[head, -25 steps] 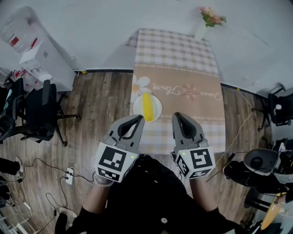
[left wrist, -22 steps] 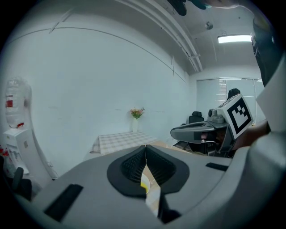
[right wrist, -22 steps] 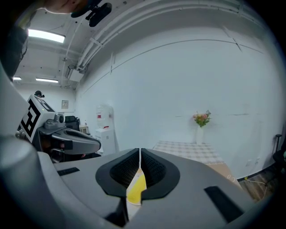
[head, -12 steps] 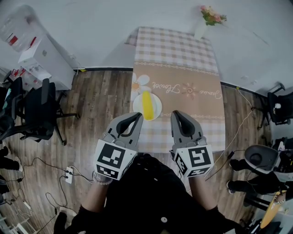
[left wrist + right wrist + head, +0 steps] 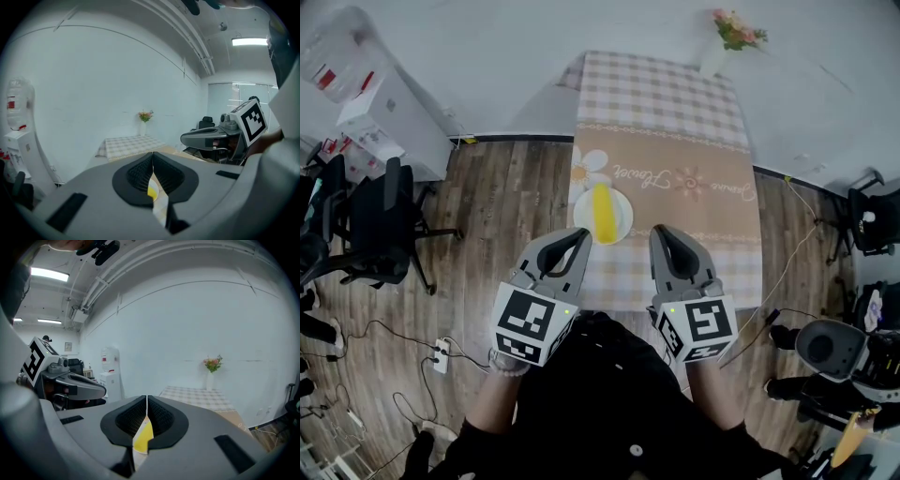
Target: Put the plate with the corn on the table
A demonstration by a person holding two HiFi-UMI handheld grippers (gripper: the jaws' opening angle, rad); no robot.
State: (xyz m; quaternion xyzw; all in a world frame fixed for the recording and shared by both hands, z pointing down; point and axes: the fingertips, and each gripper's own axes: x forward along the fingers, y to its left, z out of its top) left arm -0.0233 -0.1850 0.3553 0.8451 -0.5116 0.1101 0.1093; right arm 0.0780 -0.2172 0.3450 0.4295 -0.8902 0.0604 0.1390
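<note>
Closest in, the left gripper (image 5: 578, 239) and the right gripper (image 5: 660, 236) are side by side, both squeezed shut with nothing in them. Just past them, the white plate (image 5: 580, 217) with the yellow corn (image 5: 603, 213) sits on the table (image 5: 694, 150), near its left edge. A vase of flowers (image 5: 727, 42) stands at the far end.

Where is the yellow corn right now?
In the head view, the corn lies on a white plate at the near left part of the table, just past the tip of the left gripper.
</note>
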